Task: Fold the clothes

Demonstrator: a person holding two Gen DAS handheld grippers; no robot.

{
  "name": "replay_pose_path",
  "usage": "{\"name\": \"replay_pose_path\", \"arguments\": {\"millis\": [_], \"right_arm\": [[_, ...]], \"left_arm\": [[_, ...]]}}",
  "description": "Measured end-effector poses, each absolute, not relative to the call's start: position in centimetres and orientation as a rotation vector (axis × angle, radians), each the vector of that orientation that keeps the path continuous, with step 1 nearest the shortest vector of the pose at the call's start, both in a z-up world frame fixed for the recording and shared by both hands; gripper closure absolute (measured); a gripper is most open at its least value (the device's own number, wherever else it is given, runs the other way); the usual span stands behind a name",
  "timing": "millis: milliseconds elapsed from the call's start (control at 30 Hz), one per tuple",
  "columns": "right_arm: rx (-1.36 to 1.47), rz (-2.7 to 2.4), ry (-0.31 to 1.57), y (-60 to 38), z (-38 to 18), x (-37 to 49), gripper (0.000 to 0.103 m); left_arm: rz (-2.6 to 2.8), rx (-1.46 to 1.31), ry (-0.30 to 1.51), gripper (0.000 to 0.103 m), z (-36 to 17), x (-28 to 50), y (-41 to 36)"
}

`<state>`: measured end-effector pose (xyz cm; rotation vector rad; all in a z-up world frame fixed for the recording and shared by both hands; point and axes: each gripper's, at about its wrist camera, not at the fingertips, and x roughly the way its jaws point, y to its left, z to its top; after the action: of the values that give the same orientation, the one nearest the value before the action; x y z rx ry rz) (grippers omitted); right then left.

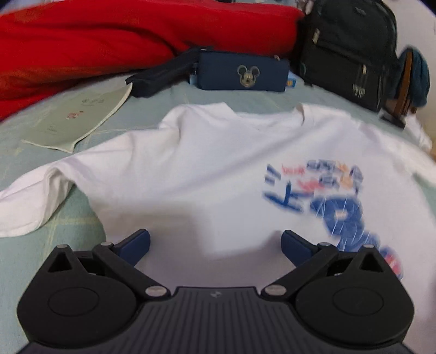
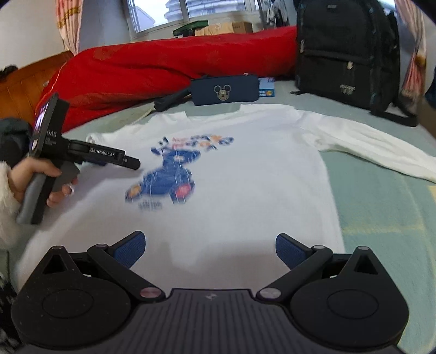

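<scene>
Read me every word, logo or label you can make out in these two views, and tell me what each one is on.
"GenRobot.AI": on the left gripper, seen from the right wrist view.
"DAS": on its upright body; the smaller print below is unreadable.
Mickey Mouse head emblem, no words: on the navy pouch.
Print on the white shirt: too blurred to read.
Badge on the black backpack: too small to read.

A bed (image 2: 381,201) with a pale green checked sheet fills the room, a red quilt (image 2: 163,65) heaped along its far side below a daylit window (image 2: 174,11). Patterned curtains (image 2: 68,24) hang at either side, a wooden headboard (image 2: 24,89) stands left, and a black backpack (image 2: 346,54) sits upright.
</scene>
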<state>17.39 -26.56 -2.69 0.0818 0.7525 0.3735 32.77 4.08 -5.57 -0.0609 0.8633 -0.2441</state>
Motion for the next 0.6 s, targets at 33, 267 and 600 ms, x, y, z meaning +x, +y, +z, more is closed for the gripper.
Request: {"name": "replay_pose_path", "arguments": {"millis": [33,267,600], "right_arm": [[0.080,0.392,0.763,-26.0,-2.1,18.5,0.000],[0.037,0.551,0.800,-18.7,0.6,26.2,0.000],[0.056,0.570,0.844,-14.6,-4.4,30.1,0.000]], "left_arm": [[-0.284,-0.101,0.858,0.001,-5.0,33.1,4.6],[-0.349,-0.240,0.845,0.001,-3.8,37.6,8.0],[-0.167,-0.319,0.860,0.026,-7.1,39.3,15.0]]}}
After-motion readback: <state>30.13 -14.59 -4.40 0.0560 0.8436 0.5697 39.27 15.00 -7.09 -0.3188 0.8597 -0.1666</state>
